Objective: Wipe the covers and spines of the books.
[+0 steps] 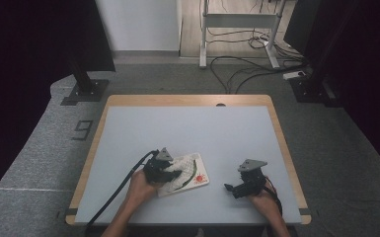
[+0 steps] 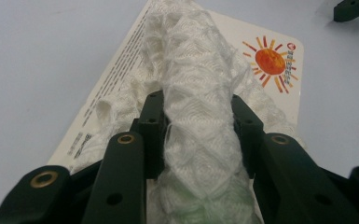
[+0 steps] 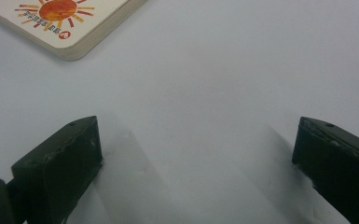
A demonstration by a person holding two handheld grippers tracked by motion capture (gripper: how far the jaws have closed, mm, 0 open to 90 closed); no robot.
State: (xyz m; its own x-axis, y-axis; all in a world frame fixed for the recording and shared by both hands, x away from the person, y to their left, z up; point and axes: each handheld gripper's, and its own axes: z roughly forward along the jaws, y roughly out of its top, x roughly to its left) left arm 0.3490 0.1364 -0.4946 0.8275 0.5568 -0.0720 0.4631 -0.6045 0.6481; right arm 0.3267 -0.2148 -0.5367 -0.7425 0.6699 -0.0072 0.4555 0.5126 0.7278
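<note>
While your left gripper [image 2: 198, 135] pinched the white woven cloth [image 2: 200, 93], its two black jaws stood close together on either side of a bunched ridge of the fabric, pressing it from both flanks. In the left gripper view that ridge ran straight up between the jaws, and the rest of the cloth spread loosely over the book [image 2: 279, 88] beneath it. The book lay flat on the grey-blue table [image 1: 187, 128], its cover white with an orange sun [image 2: 270, 61] near one rounded corner and lines of small print along the opposite edge. In the high view you had the left gripper [image 1: 173, 174] over the book's [image 1: 197, 178] near-left part, your left hand [image 1: 140, 185] behind it and its cable trailing off toward the table's front edge. The cloth [image 1: 180, 168] covered much of the cover there.

Your right gripper [image 1: 228, 187] sat well apart from the book, to its right near the table's front, resting low with your right hand [image 1: 261, 195] behind it. Its jaws stood wide apart with nothing between them but bare tabletop, as the right gripper view made plain; the book's sun corner [image 3: 56, 11] showed at the upper left of that view, clear of both jaws
</note>
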